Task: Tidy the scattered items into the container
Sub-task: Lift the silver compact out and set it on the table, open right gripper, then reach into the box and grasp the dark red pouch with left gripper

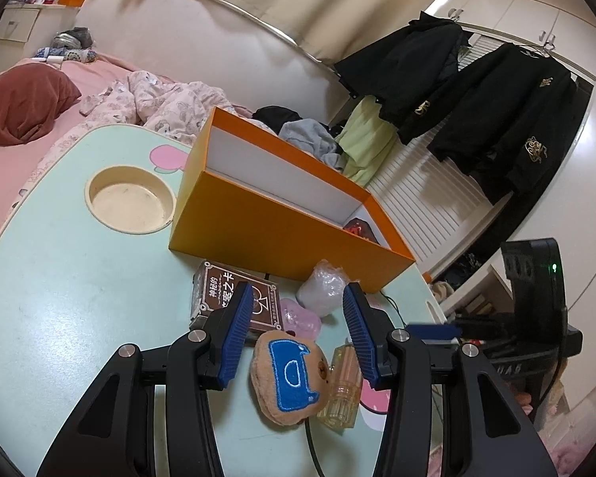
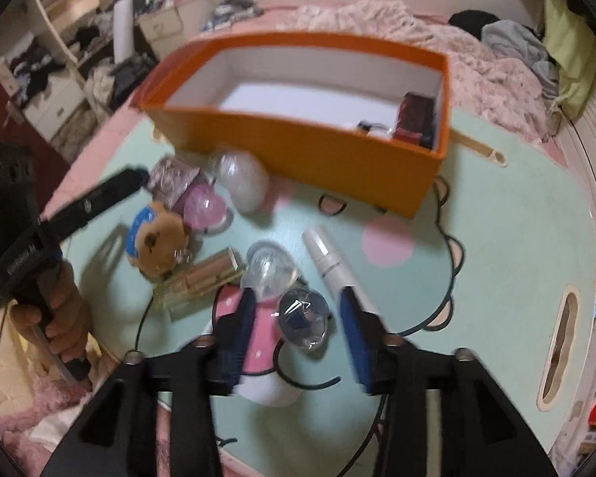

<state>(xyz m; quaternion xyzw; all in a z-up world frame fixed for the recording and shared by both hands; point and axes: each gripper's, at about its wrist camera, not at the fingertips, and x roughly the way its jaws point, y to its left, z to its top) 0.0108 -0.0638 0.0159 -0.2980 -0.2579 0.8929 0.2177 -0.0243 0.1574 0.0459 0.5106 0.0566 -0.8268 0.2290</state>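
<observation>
Right wrist view, blurred: right gripper (image 2: 298, 332) points steeply down over the table (image 2: 516, 214), jaws spread, nothing pinched. A dark capsule in clear wrap (image 2: 304, 318) lies between the pads, not touching either as far as blur allows. A clear capsule (image 2: 270, 266) sits just beyond it; a white tube (image 2: 333, 266) runs beside the right pad.

Left wrist view: left gripper (image 1: 300, 336) low over the table, jaws spread, empty. Plush bear (image 1: 288, 377) lies between the pads, w/ a clear bottle (image 1: 339, 389) touching its right side. Card box (image 1: 234, 298), pink capsule (image 1: 300, 318) and white capsule (image 1: 324, 288) sit between the bear and the orange box (image 1: 282, 234).

Orange box at table's far side, open, mostly empty; a dark red item (image 2: 415, 119) in its right end. Most items not yet in.

Risks, my read:
- Wrapped capsule is round + slick: a close off-centre would likely squirt it out, maybe off the near table edge.
- Right pad so near the white tube could catch it too, or send it rolling.
- Left close on the bear may drag the bottle along; bear is soft, so grip could be shallow.
- Both hands work one tight cluster: bumps are plausible.
</observation>
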